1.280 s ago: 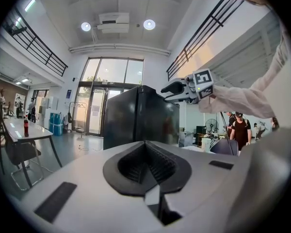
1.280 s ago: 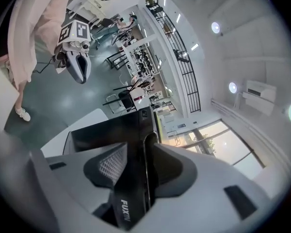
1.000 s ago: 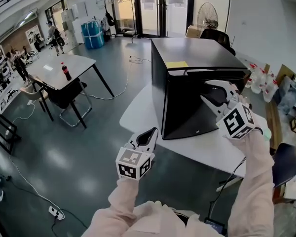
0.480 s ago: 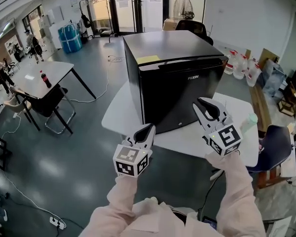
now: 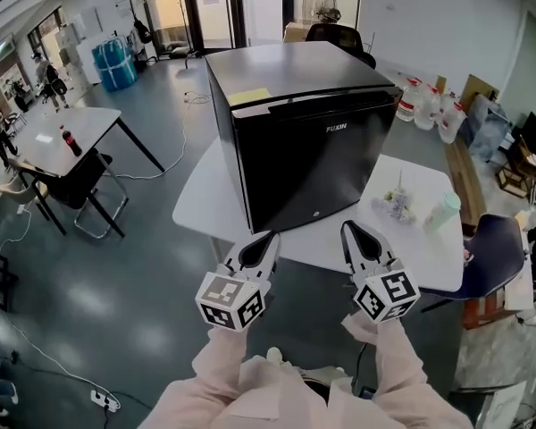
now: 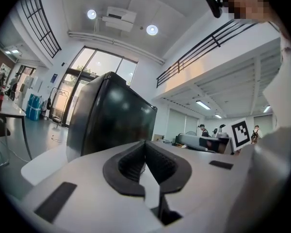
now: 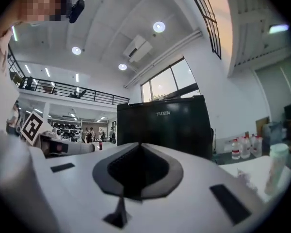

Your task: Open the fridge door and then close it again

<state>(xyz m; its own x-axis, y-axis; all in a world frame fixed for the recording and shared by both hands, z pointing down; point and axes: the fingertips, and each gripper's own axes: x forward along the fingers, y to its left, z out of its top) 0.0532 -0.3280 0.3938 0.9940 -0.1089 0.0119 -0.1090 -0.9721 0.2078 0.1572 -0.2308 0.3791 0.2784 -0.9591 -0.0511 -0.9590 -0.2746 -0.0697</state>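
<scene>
Black and boxy, the small fridge [image 5: 299, 141] stands on the white table [image 5: 411, 239] with its door shut. My left gripper [image 5: 266, 238] and my right gripper [image 5: 348, 229] hang side by side near the table's front edge, both apart from the fridge. The left one's jaws are pressed together on nothing. The right one's jaws have just been closing and now meet, with nothing between them.

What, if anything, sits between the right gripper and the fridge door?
Nothing visible. The right gripper, whose jaws have just been closing on nothing, faces the closed fridge door across bare table. The pale cup and small cluster beside it stand off to the right.
</scene>
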